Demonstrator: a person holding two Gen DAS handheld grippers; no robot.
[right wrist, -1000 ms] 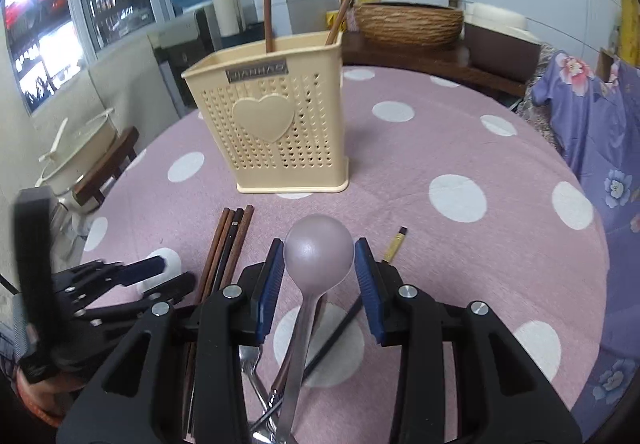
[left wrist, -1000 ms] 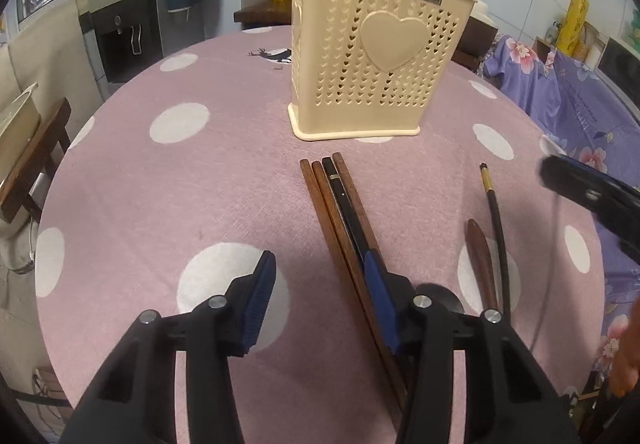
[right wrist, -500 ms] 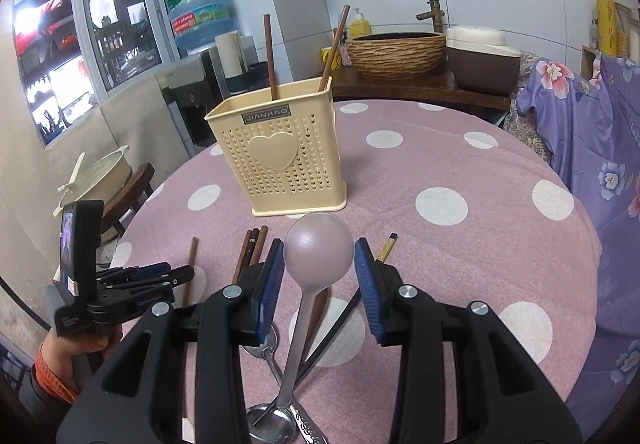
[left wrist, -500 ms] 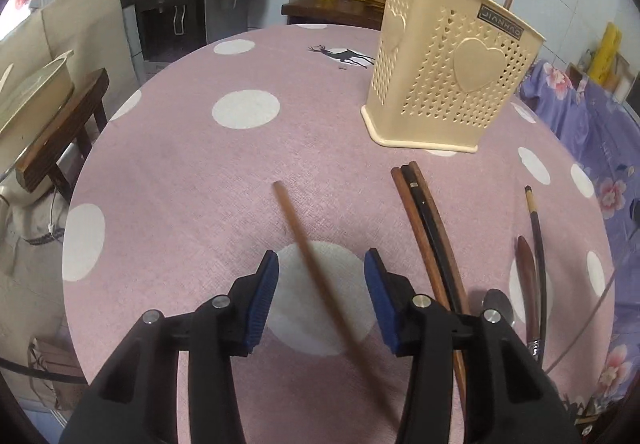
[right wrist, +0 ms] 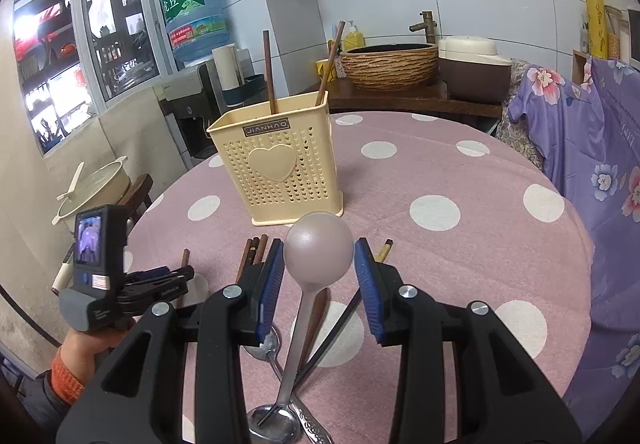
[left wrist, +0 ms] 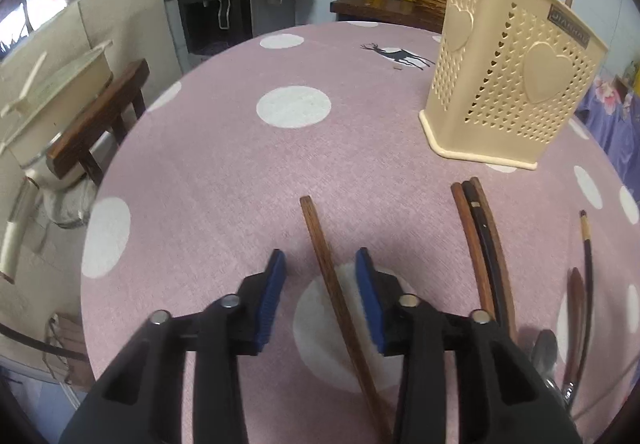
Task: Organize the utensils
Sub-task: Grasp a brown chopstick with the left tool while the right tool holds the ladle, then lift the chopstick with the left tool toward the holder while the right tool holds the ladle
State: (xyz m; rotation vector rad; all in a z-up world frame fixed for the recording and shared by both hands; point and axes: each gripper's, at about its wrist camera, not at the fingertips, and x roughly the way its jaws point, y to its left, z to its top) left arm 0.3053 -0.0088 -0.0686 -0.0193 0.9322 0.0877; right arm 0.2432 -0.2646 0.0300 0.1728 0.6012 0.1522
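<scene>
A tiled kitchen corner with a water cooler [right wrist: 196,15] and a woven basin [right wrist: 390,63] sits behind a round counter [left wrist: 248,147] under a pink cloth with white dots. On it stands a cream holder [right wrist: 278,163] with heart cut-outs; two brown chopsticks [right wrist: 269,71] lean upright inside.

The left gripper [left wrist: 320,284] points down at the cloth, its blue pads either side of a single brown chopstick [left wrist: 340,308] lying loose from 12 toward 5 o'clock. Its jaws have just been closing, yet gaps remain on both sides, so nothing is clamped. At its 2 o'clock lie three more chopsticks [left wrist: 478,240] side by side, with a dark one [left wrist: 587,268] further right.

The right gripper [right wrist: 319,276] hovers above the counter with a spoon [right wrist: 318,252] between its pads, bowl forward toward the holder at 12 o'clock, handle running back. The bowl nearly fills the gap; I cannot tell whether the pads actually press it. Below it lie another spoon [right wrist: 274,420] and crossed utensils. At its 9 o'clock a hand [right wrist: 90,340] holds the left gripper.
</scene>
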